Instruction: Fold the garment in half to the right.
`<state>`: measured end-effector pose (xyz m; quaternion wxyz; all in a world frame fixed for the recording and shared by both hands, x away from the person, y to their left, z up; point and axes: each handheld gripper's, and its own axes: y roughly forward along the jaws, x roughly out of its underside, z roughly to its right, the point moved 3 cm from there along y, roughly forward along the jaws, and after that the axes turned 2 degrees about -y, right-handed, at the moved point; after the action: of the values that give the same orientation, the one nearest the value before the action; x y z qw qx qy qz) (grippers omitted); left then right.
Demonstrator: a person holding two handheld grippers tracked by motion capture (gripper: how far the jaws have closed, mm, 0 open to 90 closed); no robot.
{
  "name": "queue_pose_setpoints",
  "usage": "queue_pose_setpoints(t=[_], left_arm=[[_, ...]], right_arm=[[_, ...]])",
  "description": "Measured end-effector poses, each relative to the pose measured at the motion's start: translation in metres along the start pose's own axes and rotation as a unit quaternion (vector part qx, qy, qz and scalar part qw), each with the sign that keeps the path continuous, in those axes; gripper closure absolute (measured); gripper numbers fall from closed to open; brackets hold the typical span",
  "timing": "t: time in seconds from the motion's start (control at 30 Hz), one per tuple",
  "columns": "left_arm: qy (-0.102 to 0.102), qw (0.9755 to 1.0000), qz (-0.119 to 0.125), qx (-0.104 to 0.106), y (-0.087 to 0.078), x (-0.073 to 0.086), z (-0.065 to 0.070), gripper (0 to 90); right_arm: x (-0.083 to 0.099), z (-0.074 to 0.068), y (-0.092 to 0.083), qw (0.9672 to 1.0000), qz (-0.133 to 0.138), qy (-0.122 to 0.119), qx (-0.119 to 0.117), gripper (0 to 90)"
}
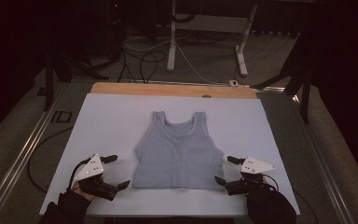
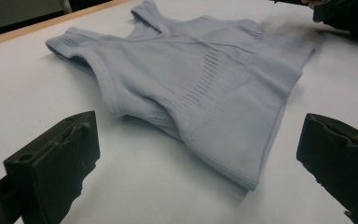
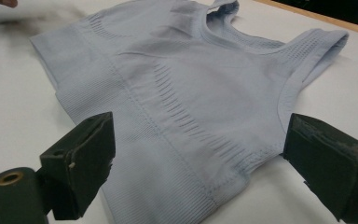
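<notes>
A white sheet [image 1: 121, 121] is covering the table, with a strip of bare wood [image 1: 168, 89] showing along its far edge and dark floor and cables lying beyond. On that sheet a pale blue tank top [image 1: 179, 151] is lying flat and spread out, straps pointing away from the person and hem toward them, sitting a little nearer the sheet's front edge than its back.

The left gripper [image 1: 116, 172] is hovering just beside the top's lower left corner, jaws spread wide and holding nothing; its own view is looking across the hem corner [image 2: 249, 179] between the two black jaws. The right gripper [image 1: 226, 169] is sitting just beside the top's lower right side, jaws likewise spread and empty.

This looks like the approach before a first fold, nothing yet gripped. The next move probably calls for each gripper to be sliding inward and low, getting one jaw under the hem edge, then closing on fabric at matching points so the top lifts evenly.
</notes>
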<state>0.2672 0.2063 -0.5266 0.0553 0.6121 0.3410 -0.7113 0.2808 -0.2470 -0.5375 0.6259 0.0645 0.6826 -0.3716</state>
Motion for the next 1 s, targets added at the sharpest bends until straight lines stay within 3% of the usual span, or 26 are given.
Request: queue_pose_setpoints(t=[0.63, 0.83, 1.0], left_arm=[[0.011, 0.9998, -0.003, 0.016, 0.003, -0.011, 0.007, 0.5], [0.014, 0.9993, -0.010, 0.033, 0.007, -0.014, 0.011, 0.4], [0.012, 0.9989, -0.008, 0.044, 0.007, -0.020, 0.016, 0.5]], right_arm=[[-0.004, -0.006, 0.001, 0.9999, -0.007, -0.008, 0.008, 9.1], [-0.009, -0.009, -0.001, 0.9999, 0.006, 0.004, 0.008, 9.1], [-0.016, -0.012, -0.003, 0.9999, 0.012, -0.005, 0.011, 9.1]])
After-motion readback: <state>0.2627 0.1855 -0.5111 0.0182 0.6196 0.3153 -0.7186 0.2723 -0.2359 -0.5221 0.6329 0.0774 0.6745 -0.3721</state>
